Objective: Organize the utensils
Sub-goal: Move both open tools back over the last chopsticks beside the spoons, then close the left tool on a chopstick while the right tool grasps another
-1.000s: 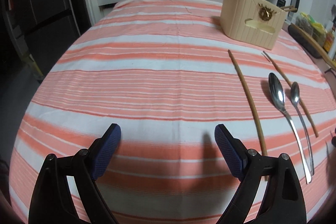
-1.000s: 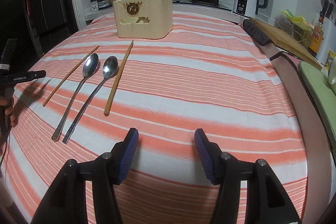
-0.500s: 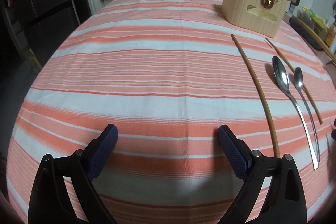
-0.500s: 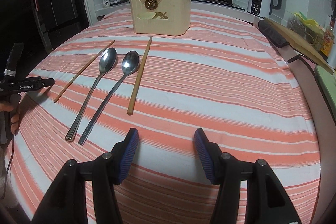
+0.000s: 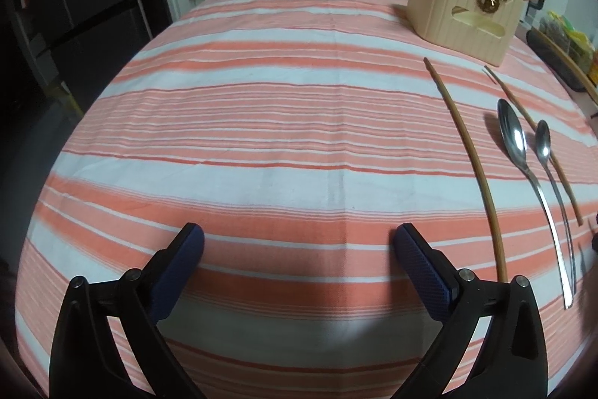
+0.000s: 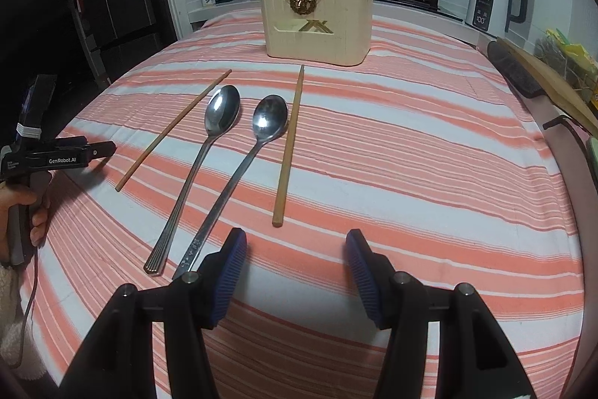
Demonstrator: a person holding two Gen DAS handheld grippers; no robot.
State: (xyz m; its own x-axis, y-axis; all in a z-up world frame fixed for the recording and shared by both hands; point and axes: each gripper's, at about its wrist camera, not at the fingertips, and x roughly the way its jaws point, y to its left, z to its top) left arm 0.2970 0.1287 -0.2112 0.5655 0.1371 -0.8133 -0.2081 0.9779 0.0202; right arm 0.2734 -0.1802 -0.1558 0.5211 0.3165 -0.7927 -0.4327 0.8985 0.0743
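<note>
My right gripper (image 6: 295,257), jaws wide and empty, hovers just short of the near end of the brown wooden chopstick (image 6: 288,148), whose long axis runs straight ahead toward the cream slotted utensil holder (image 6: 317,21); my left gripper (image 5: 297,249), likewise agape, sits farther off.

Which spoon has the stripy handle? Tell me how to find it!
Find the cream utensil box on the striped tablecloth. In front lie two spoons between two chopsticks. It is the left spoon in the right wrist view; its handle end is ridged, the other's flat.
</note>
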